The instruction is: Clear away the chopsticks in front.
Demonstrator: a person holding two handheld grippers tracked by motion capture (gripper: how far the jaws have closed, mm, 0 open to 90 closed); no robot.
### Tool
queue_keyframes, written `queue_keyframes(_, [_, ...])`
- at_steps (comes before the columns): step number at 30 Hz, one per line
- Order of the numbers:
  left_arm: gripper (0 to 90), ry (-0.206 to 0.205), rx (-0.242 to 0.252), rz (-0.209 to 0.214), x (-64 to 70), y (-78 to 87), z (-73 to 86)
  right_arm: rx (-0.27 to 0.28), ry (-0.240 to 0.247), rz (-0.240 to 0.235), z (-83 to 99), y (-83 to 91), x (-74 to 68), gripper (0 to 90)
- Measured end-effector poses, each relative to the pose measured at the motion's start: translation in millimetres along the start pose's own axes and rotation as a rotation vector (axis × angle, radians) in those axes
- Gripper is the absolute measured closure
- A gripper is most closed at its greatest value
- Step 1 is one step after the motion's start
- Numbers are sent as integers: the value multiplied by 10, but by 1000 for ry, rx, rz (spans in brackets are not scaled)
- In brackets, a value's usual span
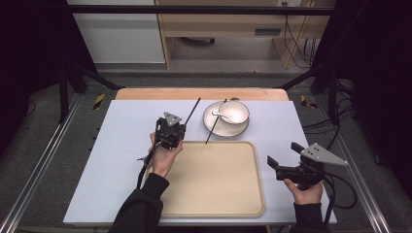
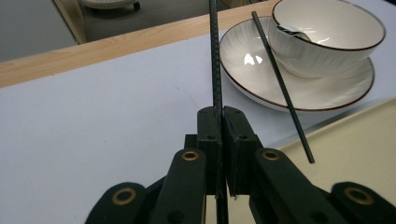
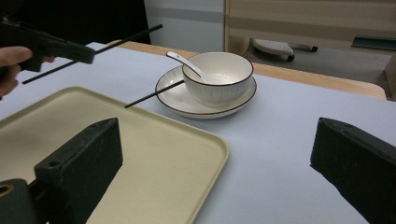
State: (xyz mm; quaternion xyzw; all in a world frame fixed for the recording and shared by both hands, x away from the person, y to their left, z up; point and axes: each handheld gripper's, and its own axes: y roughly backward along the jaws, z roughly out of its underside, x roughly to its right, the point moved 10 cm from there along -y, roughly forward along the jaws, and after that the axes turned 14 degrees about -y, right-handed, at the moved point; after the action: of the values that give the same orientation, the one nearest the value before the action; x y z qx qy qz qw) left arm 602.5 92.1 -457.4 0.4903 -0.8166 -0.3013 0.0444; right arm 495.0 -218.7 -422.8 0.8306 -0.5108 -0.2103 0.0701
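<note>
My left gripper is shut on a black chopstick, gripping it near the middle just off the beige tray's far left corner. The stick points away toward the table's back. A second black chopstick leans on the white plate, its near end over the tray's edge. On the plate stands a white bowl holding a white spoon. My right gripper hovers open and empty to the right of the tray.
A pale mat covers the wooden table. Metal frame rails run along both sides, and cables trail at the right. Wooden furniture stands on the floor behind the table.
</note>
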Motion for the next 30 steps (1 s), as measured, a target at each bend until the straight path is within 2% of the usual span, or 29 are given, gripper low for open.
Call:
queue_keyframes(1, [854, 12, 15, -8, 15, 117, 24, -3, 2, 1, 5, -2, -8, 23])
queue_keyframes(4, [854, 22, 32, -8, 66, 284, 91, -5, 10, 2, 9, -12, -18, 22])
queue_keyframes(5, [853, 22, 32, -8, 66, 284, 91, -6, 7, 1, 13, -13, -25, 23])
queue_keyframes(7, [853, 44, 52, -12, 124, 411, 170, -9, 11, 0, 18, -16, -27, 23])
queue_keyframes(10, [853, 41, 57, -19, 154, 475, 226, -10, 14, 2, 22, -19, -26, 23])
queue_keyframes(14, [854, 79, 71, -41, 181, 635, 381, -10, 5, 0, 25, -17, -22, 23])
queue_keyframes(17, [853, 86, 77, -55, 181, 703, 436, -10, 3, 0, 26, -17, -25, 24])
queue_keyframes(19, [853, 105, 83, -65, 183, 781, 505, -8, 1, -3, 28, -22, -38, 24])
queue_keyframes(20, [853, 112, 85, -84, 190, 846, 569, -11, 1, -2, 33, -22, -41, 24])
queue_keyframes(21, [853, 112, 85, -84, 190, 846, 569, -11, 1, -2, 33, -22, -41, 24])
queue_keyframes(22, [853, 128, 89, -90, 208, 906, 647, -12, 7, -5, 39, -30, -50, 24])
queue_keyframes(24, [854, 133, 77, -94, 222, 938, 733, -16, 7, -7, 47, -36, -53, 24])
queue_keyframes(26, [853, 148, 78, -95, 226, 949, 771, -21, 4, -4, 57, -42, -55, 24])
queue_keyframes(27, [853, 170, 81, -103, 235, 970, 842, -21, 5, -5, 58, -42, -54, 24])
queue_keyframes(30, [853, 169, 68, -113, 243, 992, 915, -20, 6, -5, 57, -41, -49, 24])
